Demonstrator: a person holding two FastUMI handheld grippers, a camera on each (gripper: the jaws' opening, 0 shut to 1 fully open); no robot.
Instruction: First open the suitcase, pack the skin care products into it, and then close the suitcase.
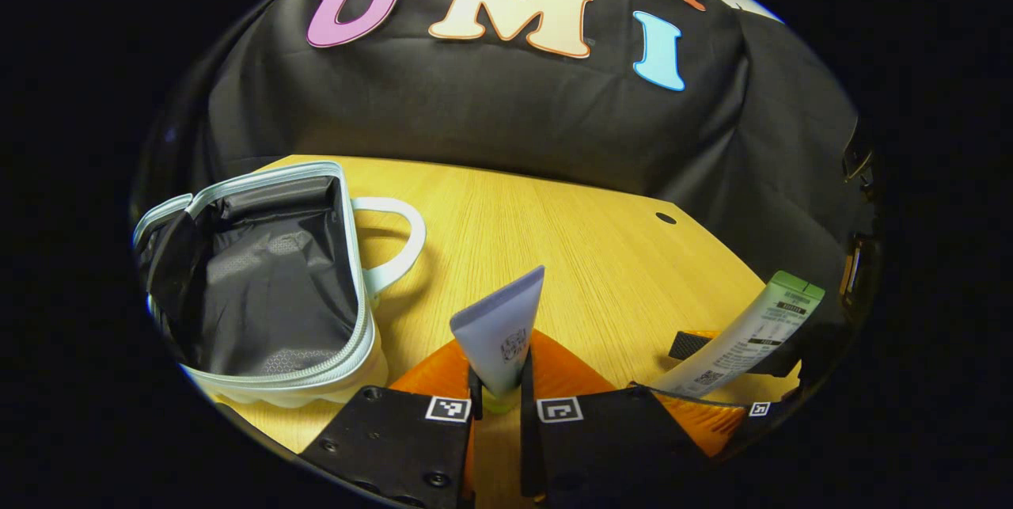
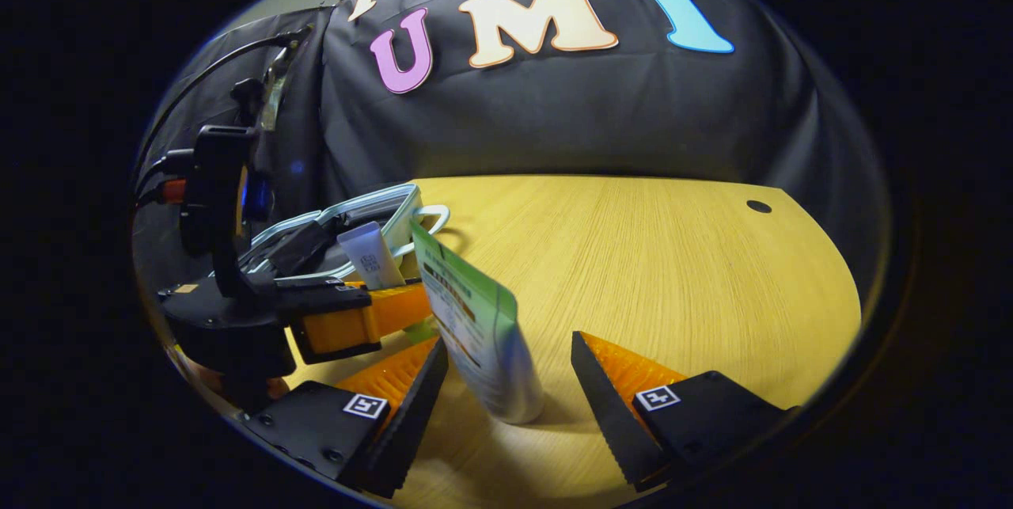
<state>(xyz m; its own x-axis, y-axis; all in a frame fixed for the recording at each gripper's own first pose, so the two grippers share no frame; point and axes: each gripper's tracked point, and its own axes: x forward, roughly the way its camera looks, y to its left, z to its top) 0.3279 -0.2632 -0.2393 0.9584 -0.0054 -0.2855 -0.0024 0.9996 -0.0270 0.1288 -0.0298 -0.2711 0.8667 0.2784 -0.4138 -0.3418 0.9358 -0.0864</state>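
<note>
While my left hand-held gripper [image 1: 498, 398] pinches the grey tube [image 1: 500, 331] low near its cap end, the flat crimped tail sticks up free, so I judge it could pivot or slip out on the way to the suitcase [image 1: 261, 287]. That case lies unzipped on the tabletop [image 1: 554, 232] to the left, its black lining slack and crinkled, its pale shell ribbed, a rounded handle on the side. My right hand-held gripper [image 2: 510, 382] stands spread wide around the green-topped tube [image 2: 475, 335], fingers apart from it. That tube stands on its cap and leans; a one-sided nudge from the serrated fingers [image 2: 609, 398] may topple it. Both tubes look smooth and squeezable, so a hard clench could dent them.
</note>
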